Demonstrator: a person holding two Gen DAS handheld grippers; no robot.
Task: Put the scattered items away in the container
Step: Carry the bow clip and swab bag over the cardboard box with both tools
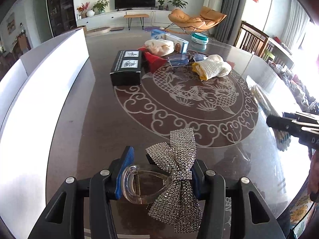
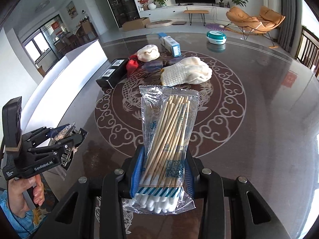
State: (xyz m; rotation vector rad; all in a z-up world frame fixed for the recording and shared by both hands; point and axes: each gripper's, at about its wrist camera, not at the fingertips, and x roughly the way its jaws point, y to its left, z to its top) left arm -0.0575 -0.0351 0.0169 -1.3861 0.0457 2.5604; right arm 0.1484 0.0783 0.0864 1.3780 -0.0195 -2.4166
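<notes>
My left gripper (image 1: 157, 171) is shut on a clear hair clip with a rhinestone bow (image 1: 177, 171), held above the table's near edge; it also shows in the right wrist view (image 2: 67, 139). My right gripper (image 2: 164, 171) is shut on a clear pack of cotton swabs (image 2: 169, 139), held above the table; it shows at the right edge of the left wrist view (image 1: 279, 123). The white container (image 1: 45, 91) stands along the table's left side, also seen in the right wrist view (image 2: 65, 73).
On the dark glass table (image 1: 99, 131) lie a black box (image 1: 126, 67), a red item (image 1: 154, 59), glasses (image 1: 179, 60), a white and yellow cloth (image 1: 213, 67), a cream cloth (image 1: 159, 46), a blue and white carton (image 1: 171, 39) and a teal tin (image 1: 200, 37).
</notes>
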